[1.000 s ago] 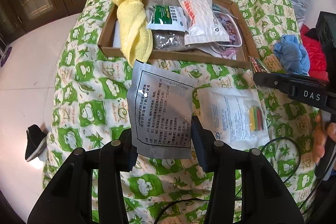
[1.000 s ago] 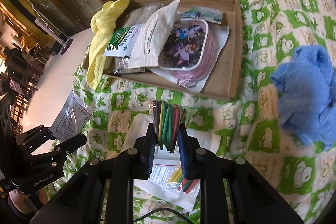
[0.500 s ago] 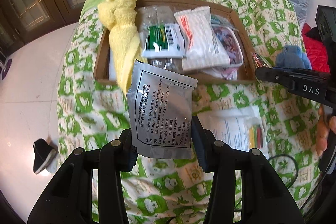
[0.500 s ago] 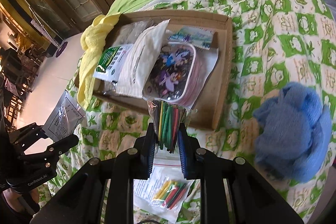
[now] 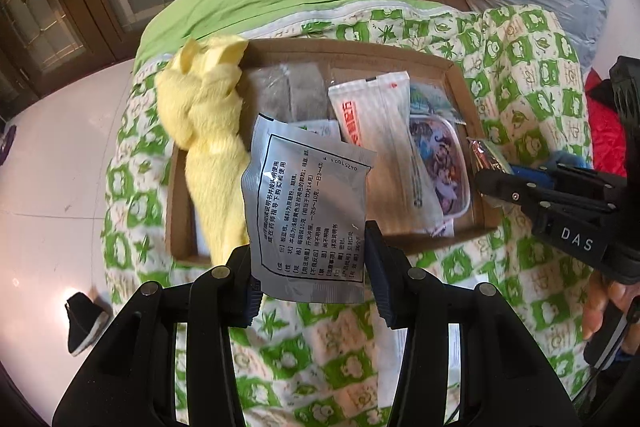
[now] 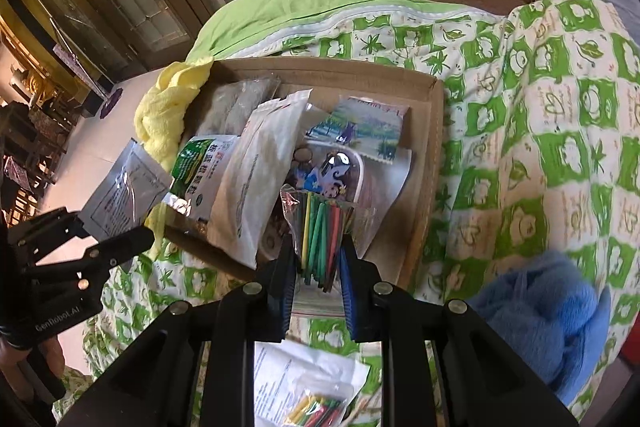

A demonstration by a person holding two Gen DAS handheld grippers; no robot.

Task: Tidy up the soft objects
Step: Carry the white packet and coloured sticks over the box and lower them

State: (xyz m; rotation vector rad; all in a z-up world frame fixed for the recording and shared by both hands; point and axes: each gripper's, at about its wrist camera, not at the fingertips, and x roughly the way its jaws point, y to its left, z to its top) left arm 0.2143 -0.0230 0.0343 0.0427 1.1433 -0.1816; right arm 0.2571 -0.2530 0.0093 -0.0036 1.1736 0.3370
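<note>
My left gripper [image 5: 310, 267] is shut on a silver foil sachet [image 5: 308, 203] with black print and holds it over the near edge of a shallow cardboard box [image 5: 460, 83]. My right gripper [image 6: 318, 275] is shut on a clear bag of coloured sticks [image 6: 320, 231] above the same box [image 6: 434, 131]. In the box lie a yellow towel [image 5: 208, 131], a white packet [image 5: 380, 131], a green-and-white packet [image 6: 200, 167] and a cartoon-printed pouch [image 5: 440, 155]. The sachet also shows in the right wrist view [image 6: 124, 191].
The box sits on a bed with a green-and-white quilt [image 6: 540, 107]. A blue towel [image 6: 548, 315] lies on the quilt at the right. A second bag of sticks on a leaflet [image 6: 316, 407] lies below my right gripper. White tiled floor [image 5: 52, 167] and a black shoe [image 5: 82, 323] are at the left.
Both grippers moved forward toward the box with their loads. The sachet and the stick bag now hang over the box rather than over the quilt in front of it.
</note>
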